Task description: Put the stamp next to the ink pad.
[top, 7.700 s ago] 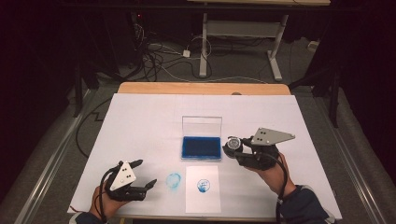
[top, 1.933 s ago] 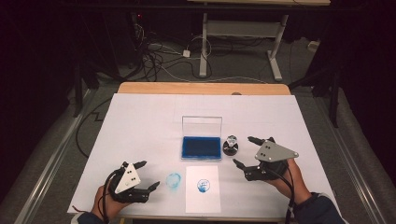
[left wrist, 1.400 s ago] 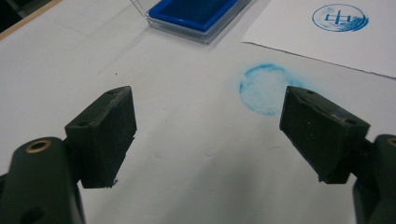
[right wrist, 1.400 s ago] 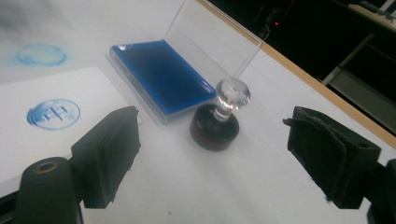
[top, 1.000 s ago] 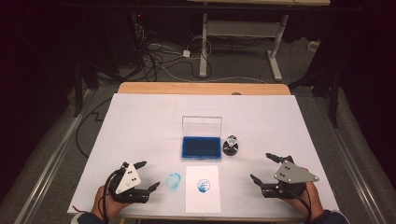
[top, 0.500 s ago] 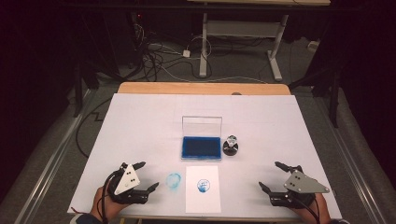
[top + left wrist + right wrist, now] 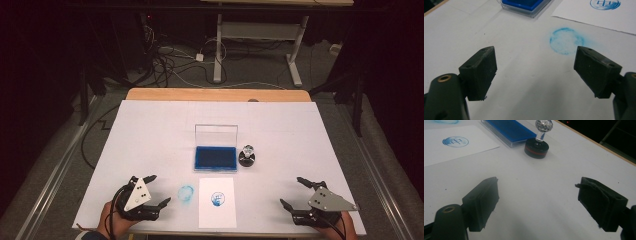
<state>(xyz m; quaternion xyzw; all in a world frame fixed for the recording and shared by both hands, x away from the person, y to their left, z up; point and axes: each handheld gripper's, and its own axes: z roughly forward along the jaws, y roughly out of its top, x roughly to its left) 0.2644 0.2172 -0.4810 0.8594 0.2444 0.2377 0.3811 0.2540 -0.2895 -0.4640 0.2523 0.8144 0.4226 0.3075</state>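
Right claw (image 7: 296, 192) withdrew; stamp (image 7: 247, 155) well apart.

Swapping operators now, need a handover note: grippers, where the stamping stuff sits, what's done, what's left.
Left gripper: open, empty, near table edge beside a blue ink smudge on the table cover.
Right gripper: open, empty, at the near right edge.
Stamp: upright on the cover, right of the open blue ink pad.
Paper: in front of the pad, one blue round print on it.
Done: paper stamped, stamp set down.
Left: likely nothing but closing the pad lid, if wanted.
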